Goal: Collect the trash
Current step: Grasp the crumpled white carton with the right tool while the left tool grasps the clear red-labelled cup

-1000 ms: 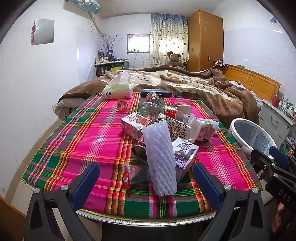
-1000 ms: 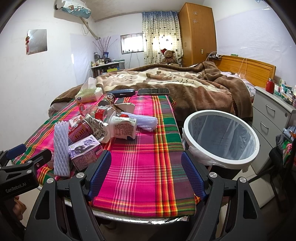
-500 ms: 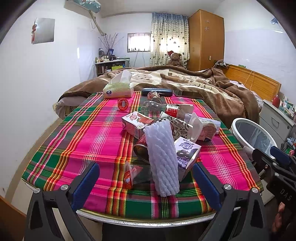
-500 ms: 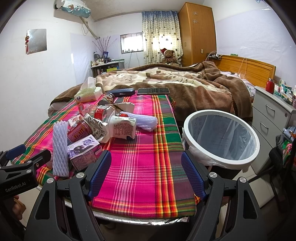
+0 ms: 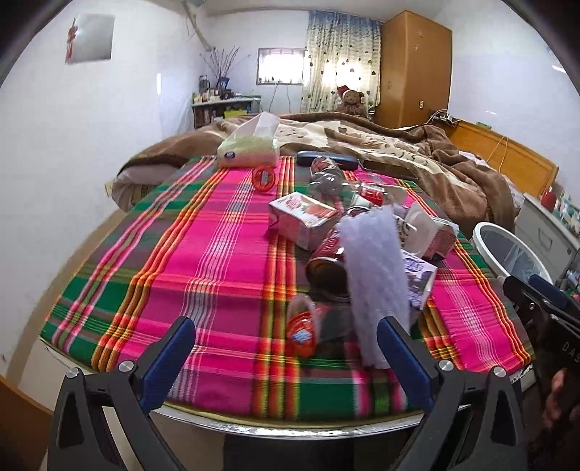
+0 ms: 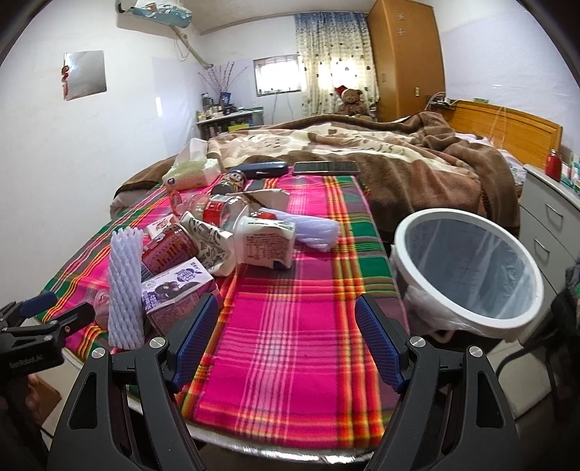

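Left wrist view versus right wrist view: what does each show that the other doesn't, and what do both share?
Only the left wrist view: the open left claw head-on and the red tape roll unobstructed. Only the right wrist view: the open right claw, the whole bin opening, the phone and the air conditioner. Both: the plaid cloth, white foam sleeve, purple carton, tissue pack.

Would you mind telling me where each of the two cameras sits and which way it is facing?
Left wrist: on the open left gripper, low at the table's near edge, facing the trash pile; the right gripper shows at its right.
Right wrist: on the open right gripper, facing across the plaid tablecloth with the white bin at right; the left gripper shows at lower left.
Shared: the white foam sleeve, purple carton and bed.
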`<action>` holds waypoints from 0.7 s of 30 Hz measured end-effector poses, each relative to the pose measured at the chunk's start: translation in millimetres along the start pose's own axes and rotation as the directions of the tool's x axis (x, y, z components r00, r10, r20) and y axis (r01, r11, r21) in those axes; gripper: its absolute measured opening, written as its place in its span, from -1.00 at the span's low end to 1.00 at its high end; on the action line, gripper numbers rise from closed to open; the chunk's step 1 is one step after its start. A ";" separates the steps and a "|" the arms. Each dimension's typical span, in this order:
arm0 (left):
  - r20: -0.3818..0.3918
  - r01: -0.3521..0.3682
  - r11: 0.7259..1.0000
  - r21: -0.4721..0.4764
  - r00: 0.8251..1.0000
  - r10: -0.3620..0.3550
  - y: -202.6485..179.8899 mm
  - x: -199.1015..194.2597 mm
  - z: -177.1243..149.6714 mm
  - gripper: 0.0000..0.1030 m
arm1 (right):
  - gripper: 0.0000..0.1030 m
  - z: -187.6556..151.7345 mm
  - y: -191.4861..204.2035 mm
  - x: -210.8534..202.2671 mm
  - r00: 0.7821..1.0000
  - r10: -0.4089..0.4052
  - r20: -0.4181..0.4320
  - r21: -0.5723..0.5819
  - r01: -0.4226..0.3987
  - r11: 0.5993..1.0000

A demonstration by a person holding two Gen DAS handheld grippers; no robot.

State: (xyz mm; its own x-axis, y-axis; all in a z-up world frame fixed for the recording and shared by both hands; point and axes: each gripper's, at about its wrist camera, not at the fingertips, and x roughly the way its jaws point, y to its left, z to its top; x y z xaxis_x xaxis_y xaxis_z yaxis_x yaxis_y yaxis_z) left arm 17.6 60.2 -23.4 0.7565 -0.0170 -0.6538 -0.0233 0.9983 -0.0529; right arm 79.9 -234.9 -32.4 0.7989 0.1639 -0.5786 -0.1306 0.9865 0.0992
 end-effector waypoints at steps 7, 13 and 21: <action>-0.034 0.050 0.998 -0.027 0.998 -0.051 17.2 22.8 -2.9 0.95 | 0.54 10.9 -5.8 21.0 0.999 0.034 -0.006 0.030 -0.034 0.999; -0.075 0.087 0.995 -0.041 0.993 -0.090 19.7 41.5 -4.1 0.88 | 0.54 25.7 -3.8 37.9 0.998 0.054 -0.031 0.039 -0.053 0.998; -0.101 0.130 0.992 -0.006 0.986 -0.130 8.9 59.3 1.6 0.88 | 0.54 38.9 2.0 54.4 0.996 0.078 -0.046 0.026 -0.077 0.997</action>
State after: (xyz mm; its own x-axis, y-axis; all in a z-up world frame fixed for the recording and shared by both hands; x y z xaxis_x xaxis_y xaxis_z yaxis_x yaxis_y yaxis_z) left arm 63.3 68.2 -61.4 0.6835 -0.1516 -0.7140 0.0713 0.9874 -0.1414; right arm 145.9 -224.2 -32.1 0.7584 0.2408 -0.6057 -0.1769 0.9704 0.1643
